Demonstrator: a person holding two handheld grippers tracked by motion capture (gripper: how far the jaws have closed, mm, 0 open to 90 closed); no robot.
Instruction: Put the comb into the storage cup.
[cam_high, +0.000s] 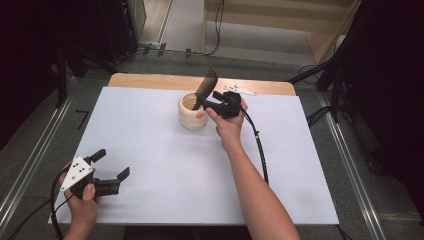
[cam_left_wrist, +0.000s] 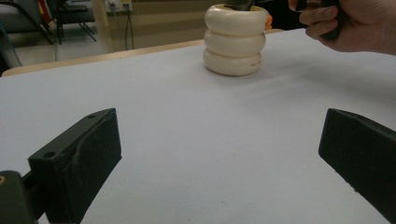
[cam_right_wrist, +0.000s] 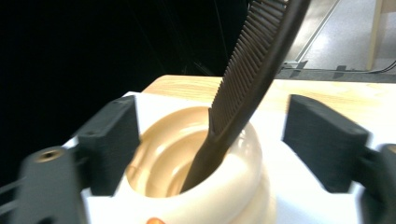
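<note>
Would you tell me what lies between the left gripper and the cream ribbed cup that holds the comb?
Nothing: in the left gripper view, only bare white table stretches from the open left gripper to the cup.

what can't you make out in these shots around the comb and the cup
- Bottom end of the comb: hidden inside the cup in the right gripper view.
- Comb tip: cut off by the top edge of that view.
- Small orange thing on the cup: too small in the high view to identify.
- Print on the cup's lowest ring, left gripper view: too small to read.
- Small white item at the table's far edge: too small to identify.
</note>
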